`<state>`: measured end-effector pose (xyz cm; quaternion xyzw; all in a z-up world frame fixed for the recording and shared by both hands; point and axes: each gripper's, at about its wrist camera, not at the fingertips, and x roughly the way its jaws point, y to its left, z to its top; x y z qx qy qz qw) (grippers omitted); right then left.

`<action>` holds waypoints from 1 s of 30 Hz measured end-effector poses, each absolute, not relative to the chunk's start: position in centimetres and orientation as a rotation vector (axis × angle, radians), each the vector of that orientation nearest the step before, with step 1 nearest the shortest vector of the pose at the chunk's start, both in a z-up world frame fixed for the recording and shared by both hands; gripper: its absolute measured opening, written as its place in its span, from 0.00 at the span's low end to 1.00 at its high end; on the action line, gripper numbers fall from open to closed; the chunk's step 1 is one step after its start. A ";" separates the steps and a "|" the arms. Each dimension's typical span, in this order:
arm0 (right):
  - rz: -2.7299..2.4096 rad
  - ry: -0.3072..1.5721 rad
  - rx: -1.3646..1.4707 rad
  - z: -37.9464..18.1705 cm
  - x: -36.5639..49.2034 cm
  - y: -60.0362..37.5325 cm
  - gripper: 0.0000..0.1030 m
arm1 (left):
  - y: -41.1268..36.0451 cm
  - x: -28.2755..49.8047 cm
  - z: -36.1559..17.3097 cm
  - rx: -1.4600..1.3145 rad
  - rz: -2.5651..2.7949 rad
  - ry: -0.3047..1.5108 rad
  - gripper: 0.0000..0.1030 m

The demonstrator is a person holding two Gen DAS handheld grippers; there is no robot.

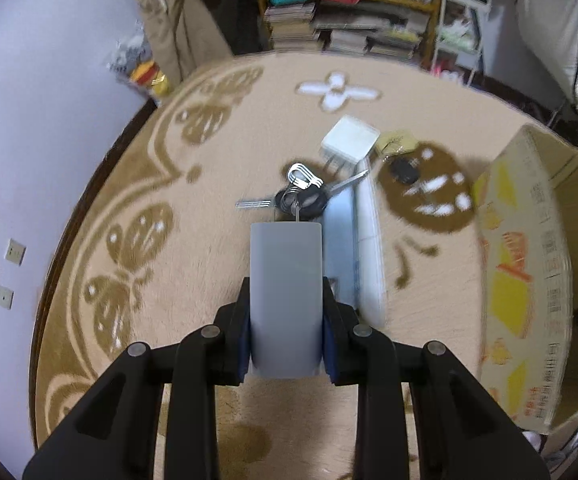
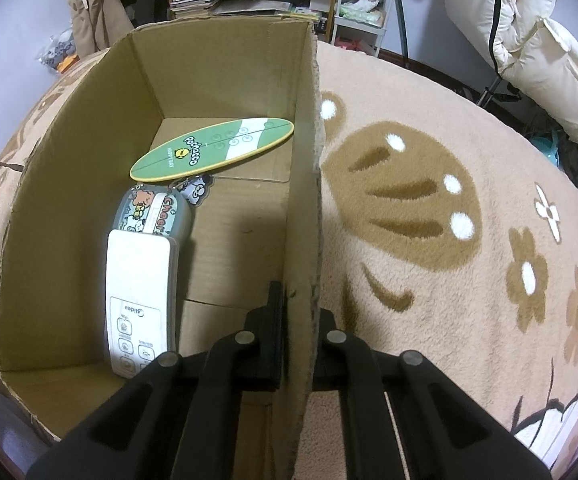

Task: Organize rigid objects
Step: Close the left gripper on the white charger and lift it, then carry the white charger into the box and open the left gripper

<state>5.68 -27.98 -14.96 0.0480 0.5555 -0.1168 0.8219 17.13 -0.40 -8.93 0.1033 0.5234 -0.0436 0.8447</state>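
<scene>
My left gripper (image 1: 287,308) is shut on a flat grey fob (image 1: 285,292), held above the rug, with a bunch of keys (image 1: 299,198) hanging from its far end. Beyond it on the rug lie a white plug adapter (image 1: 350,140), a small black object (image 1: 405,169) and a long white-blue item (image 1: 355,248). My right gripper (image 2: 300,320) is shut on the right wall of the open cardboard box (image 2: 305,208). Inside the box lie a white remote (image 2: 139,300), a cartoon-printed tin (image 2: 155,212) and a green oval board (image 2: 213,148).
The same cardboard box (image 1: 525,272) stands at the right in the left wrist view. A beige patterned rug (image 2: 449,280) covers the floor. Shelves with books and bags (image 1: 341,20) line the far wall. A white padded coat (image 2: 529,48) hangs at the right.
</scene>
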 end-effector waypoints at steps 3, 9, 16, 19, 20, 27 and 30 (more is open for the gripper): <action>-0.248 1.182 0.098 -15.0 5.7 -27.8 0.07 | -1.7 16.2 -7.0 0.225 -0.132 1.045 0.26; -0.249 1.182 0.097 -15.1 5.7 -27.7 0.07 | -4.7 14.9 -3.9 0.238 -0.221 0.956 0.26; -0.258 1.184 0.097 -15.2 5.7 -27.6 0.07 | -8.6 13.0 -1.3 0.260 -0.318 0.878 0.26; -0.265 1.185 0.102 -15.2 5.7 -27.5 0.07 | -10.1 12.4 -0.8 0.264 -0.357 0.861 0.26; -0.267 1.185 0.102 -15.1 5.8 -27.5 0.07 | -10.8 12.3 -0.6 0.266 -0.374 0.857 0.26; -0.275 1.188 0.108 -15.0 6.0 -27.5 0.07 | -13.8 11.3 -1.1 0.249 -0.490 0.852 0.26; -0.278 1.188 0.109 -14.9 5.9 -27.6 0.07 | -14.8 11.4 -2.0 0.237 -0.529 0.877 0.26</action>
